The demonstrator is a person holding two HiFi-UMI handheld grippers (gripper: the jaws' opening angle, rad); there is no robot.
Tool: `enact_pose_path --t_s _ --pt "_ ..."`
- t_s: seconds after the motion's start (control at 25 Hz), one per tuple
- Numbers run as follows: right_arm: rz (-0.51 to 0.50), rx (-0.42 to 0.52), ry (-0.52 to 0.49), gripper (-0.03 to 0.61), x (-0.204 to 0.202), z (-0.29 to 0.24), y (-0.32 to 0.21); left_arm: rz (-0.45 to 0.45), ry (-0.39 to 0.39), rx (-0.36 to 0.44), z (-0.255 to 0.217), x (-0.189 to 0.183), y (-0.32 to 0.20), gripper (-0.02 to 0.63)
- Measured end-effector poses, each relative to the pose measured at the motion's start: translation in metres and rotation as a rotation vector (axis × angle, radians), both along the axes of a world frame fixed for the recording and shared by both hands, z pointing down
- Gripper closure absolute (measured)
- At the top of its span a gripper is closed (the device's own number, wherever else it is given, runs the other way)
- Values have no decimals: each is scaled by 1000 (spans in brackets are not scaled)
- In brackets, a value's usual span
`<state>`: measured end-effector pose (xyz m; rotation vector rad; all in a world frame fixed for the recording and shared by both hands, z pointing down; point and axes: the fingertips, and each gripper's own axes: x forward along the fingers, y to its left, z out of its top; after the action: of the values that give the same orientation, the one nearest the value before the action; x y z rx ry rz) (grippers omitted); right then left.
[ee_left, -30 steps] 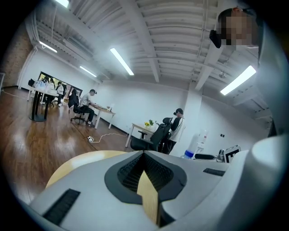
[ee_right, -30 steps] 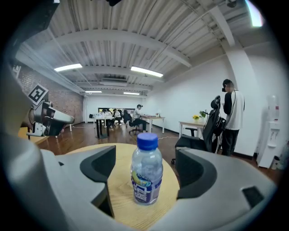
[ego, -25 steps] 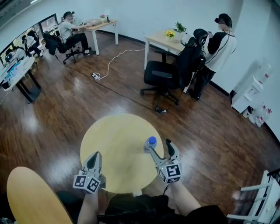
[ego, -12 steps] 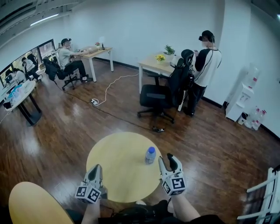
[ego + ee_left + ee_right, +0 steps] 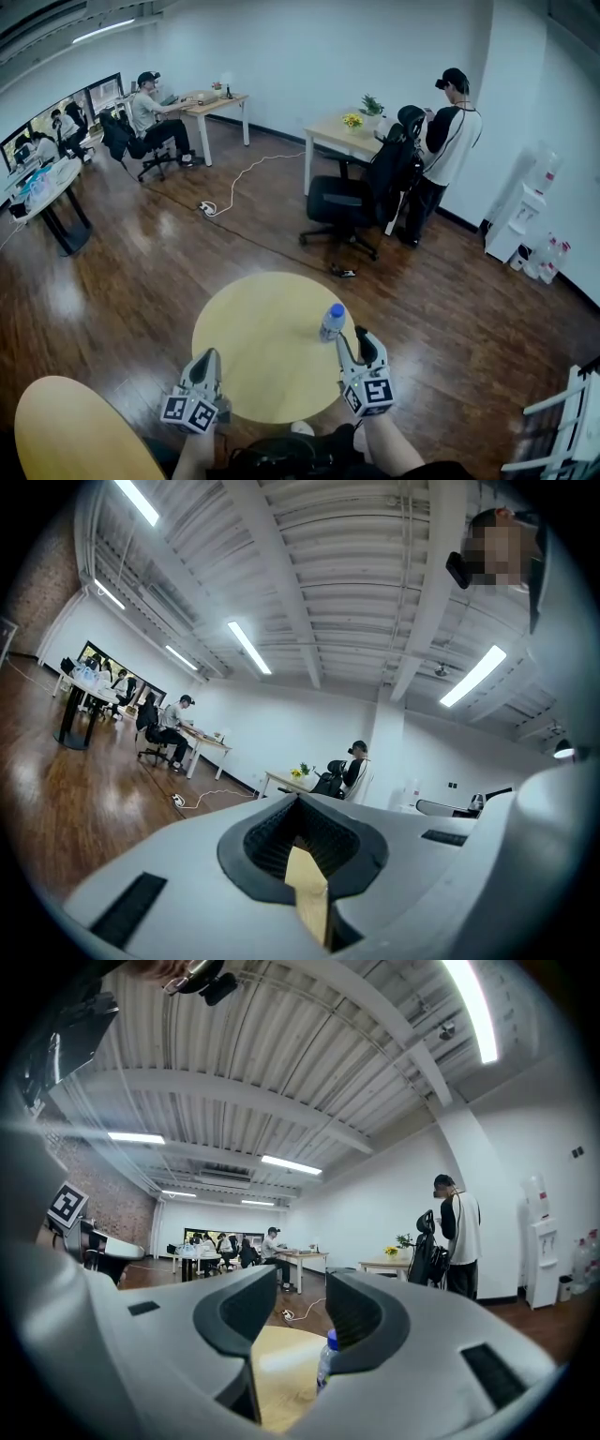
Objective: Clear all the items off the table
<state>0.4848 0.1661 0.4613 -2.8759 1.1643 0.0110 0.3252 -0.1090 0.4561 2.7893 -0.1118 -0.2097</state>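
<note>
Pale yellow wood, round and otherwise bare, is the surface (image 5: 253, 319) in the lower middle of the head view, and the one item I can see left on it is a small clear plastic bottle with a blue cap (image 5: 332, 322), standing upright toward the right side of the round top, not far from its rim. My right hand-held gripper (image 5: 356, 339) sits just below and right of the bottle in that view, roughly level. Its jaws have just been closing and now stand partly apart with nothing between them. In the right gripper view the bottle stands out beyond the tips, half hidden behind the inner edge of the right-hand jaw. So it is released, not grasping. My left hand-held gripper (image 5: 203, 361) hovers at the lower left edge of the surface, clenched on nothing, with only a sliver of yellow top showing through the hollow of its jaws. I judge the grasp not yet made, and the risk lies there. The gap looks narrow for the bottle's body, and the bottle is off the centre line. If I push ahead as things stand, a jaw tip would likely strike its side instead of straddling it. A bottle that slim tips easily, and it could roll off the near rim onto the dark wooden floor (image 5: 141, 262). I cannot tell how full it is, so I cannot count on its weight to steady it.
</note>
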Motion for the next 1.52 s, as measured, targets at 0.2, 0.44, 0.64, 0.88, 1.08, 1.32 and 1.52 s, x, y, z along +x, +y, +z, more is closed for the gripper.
enact_pose_path --t_s 0.2,0.44,0.64,0.88,1.08,1.32,1.52 --pt "-5 -15 -5 410 -3 0 -6 85 -2 14 -4 0 12 614" --pt "-6 -1 -11 410 -2 -3 -8 48 25 -14 -6 4 2 614" --pt "5 18 -11 410 5 -8 -4 43 25 -14 -6 9 2 614" --pt "-77 48 8 408 16 -14 -28 -22 25 -11 -1 1 -7 614" --pt "-277 35 4 408 13 -17 -95 -171 9 29 -6 -31 -22 614" --pt "-610 38 -62 408 -34 3 -203 -514 -47 39 -5 -142 -51 614" --pt "-837 32 -97 408 -102 5 -261 -788 -91 20 -3 -253 -43 614"
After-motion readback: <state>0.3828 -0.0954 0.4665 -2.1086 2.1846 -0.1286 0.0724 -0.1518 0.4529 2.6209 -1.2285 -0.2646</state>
